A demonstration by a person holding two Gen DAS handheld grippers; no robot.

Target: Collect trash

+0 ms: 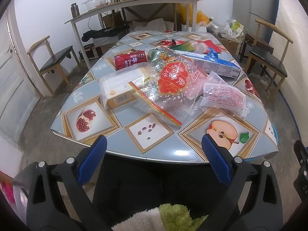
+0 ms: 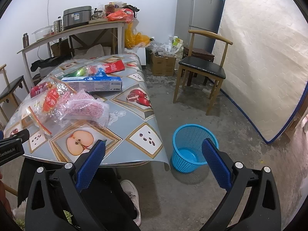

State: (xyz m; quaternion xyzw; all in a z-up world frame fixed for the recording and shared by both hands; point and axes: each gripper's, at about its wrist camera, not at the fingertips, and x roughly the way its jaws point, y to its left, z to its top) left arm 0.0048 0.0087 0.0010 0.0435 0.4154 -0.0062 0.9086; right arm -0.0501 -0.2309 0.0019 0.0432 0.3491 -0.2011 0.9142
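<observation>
Both claws gape wide and hold nothing: the left gripper (image 1: 154,150) hangs before the fruit-print table edge (image 1: 173,154), the right gripper (image 2: 154,154) beside the empty blue plastic mesh basket (image 2: 189,134) on the floor. Trash lies mid-table: a crinkly clear bag with red label (image 1: 171,79), a pink-printed clear wrapper (image 1: 225,94), a red drink can (image 1: 130,58), a long blue-and-white carton (image 1: 215,63). Slippery film may slide from the pads, and overlapping pieces could drag neighbours off the table.

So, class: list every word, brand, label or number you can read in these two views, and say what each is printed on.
"GenRobot.AI": on the black body of the left claw, at the right wrist view's left edge.
"Dri" over "Mil", cut off: on the red can lying on the table.
Red label on the clear bag: Chinese characters, upside down, unreadable.
Blue-and-white box and pink wrapper: print too small.
</observation>
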